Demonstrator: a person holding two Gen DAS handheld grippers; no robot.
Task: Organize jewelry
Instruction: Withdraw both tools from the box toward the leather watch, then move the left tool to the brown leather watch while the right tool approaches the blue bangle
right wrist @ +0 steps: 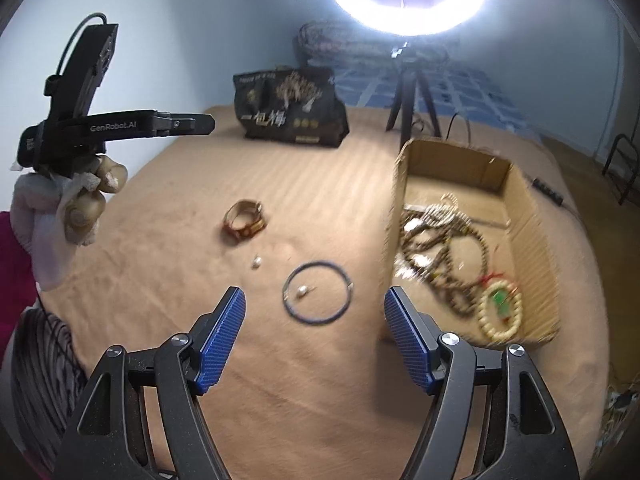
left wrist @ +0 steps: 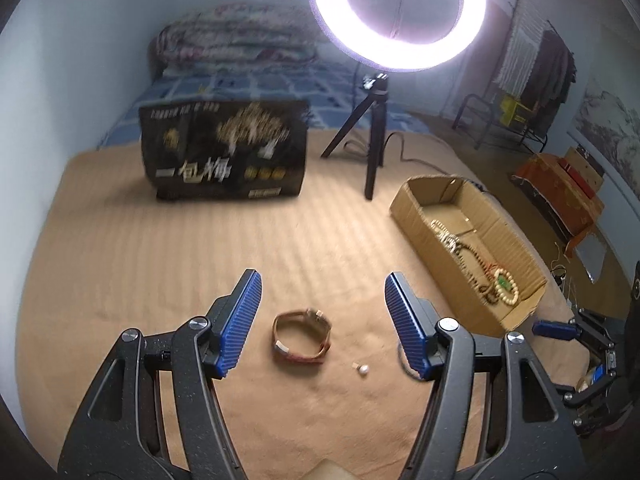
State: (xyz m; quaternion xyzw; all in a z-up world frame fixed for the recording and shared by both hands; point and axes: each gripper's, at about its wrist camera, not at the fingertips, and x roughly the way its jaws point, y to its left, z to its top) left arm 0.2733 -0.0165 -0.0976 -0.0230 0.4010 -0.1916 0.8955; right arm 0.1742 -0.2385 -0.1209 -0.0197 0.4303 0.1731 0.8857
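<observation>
Lying loose on the tan bed cover: brown watch, small pearl earring, dark bangle ringing a second pearl. Resting already inside the cardboard box to the right: tangled bead strands, likely the sorted pile. Hovering over the watch, jaws spread wide and empty: left gripper. Hanging above the bangle, likewise spread and empty: right gripper, probably lining up a pick. Standing behind: black bag, ring light on tripod.
</observation>
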